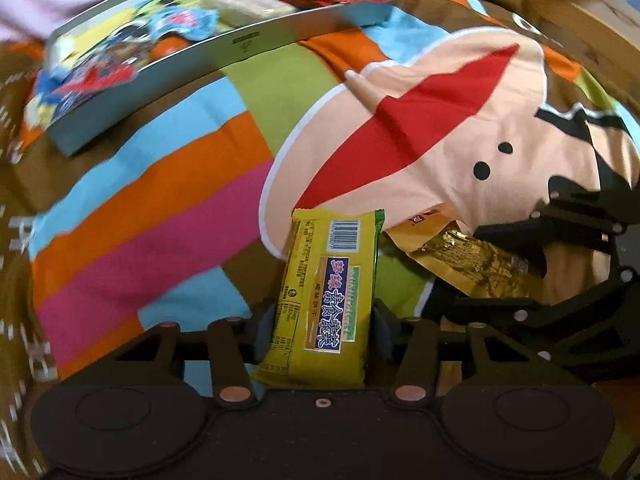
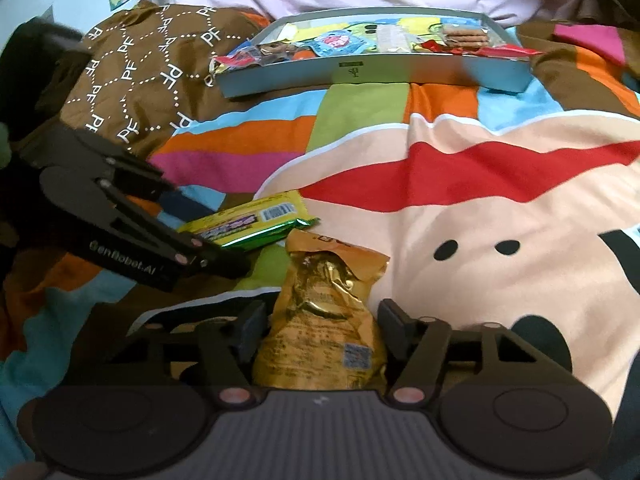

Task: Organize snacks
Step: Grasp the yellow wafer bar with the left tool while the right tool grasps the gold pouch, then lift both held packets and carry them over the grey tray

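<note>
We've got the left gripper (image 1: 324, 330) clamped on a yellow biscuit packet (image 1: 326, 304), pads pressing both long sides, barcode end pointing away from us. The right gripper (image 2: 320, 326) has a gold foil snack packet (image 2: 324, 320) sitting between its fingers; the left pad looks to be touching it, but the right pad seems to stand a bit off, so we can't tell if it's really squeezing. Both packets are over the colourful cartoon bedspread (image 1: 160, 208), near its front edge, just beside each other, with the gold one to the right. Toward the far edge of the bedspread sits a shallow grey box (image 2: 360, 72) with a bunch of snacks (image 2: 344, 38) in it, one red wrapper hanging over its right-hand rim.
</note>
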`<action>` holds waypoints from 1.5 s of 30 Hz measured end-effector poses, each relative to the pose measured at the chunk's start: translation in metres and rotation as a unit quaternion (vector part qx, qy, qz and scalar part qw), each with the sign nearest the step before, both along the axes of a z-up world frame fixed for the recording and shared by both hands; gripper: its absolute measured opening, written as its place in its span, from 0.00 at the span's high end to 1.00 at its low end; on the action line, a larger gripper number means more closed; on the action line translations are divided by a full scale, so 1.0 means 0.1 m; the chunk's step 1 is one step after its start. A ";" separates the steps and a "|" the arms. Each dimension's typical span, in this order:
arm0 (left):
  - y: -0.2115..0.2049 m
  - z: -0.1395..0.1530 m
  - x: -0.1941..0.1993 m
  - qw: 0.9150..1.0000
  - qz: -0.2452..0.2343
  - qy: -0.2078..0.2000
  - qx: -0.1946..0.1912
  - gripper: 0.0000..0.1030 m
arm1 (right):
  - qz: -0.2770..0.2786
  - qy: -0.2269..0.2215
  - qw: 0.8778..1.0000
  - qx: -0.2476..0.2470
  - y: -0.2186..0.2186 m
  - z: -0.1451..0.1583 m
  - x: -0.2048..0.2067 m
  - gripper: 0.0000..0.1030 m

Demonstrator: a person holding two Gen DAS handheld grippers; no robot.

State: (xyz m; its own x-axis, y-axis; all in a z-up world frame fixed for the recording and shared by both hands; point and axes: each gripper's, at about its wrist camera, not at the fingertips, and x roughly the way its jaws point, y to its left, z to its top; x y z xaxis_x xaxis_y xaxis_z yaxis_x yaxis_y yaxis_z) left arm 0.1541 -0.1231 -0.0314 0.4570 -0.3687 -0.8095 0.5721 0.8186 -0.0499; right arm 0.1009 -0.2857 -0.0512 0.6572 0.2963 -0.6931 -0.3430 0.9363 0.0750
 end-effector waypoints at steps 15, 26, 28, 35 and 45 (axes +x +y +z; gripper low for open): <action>0.29 -0.03 -0.68 0.990 0.120 -0.005 -0.078 0.51 | -0.023 -0.026 0.999 -0.041 0.19 0.05 -0.33 0.64; 0.34 -0.06 -0.66 0.986 0.140 -0.013 -0.091 0.52 | -0.009 -0.062 0.992 -0.110 0.41 0.05 -0.48 0.65; 0.41 -0.05 -0.63 0.981 0.153 -0.001 -0.116 0.52 | -0.001 -0.070 0.990 -0.125 0.46 0.05 -0.50 0.66; 0.52 -0.03 -0.60 0.970 0.179 0.012 -0.163 0.53 | -0.001 -0.103 0.981 -0.166 0.57 0.12 -0.54 0.65; 0.58 0.00 -0.56 0.956 0.211 -0.005 -0.203 0.54 | 0.004 -0.137 0.972 -0.190 0.64 0.16 -0.52 0.65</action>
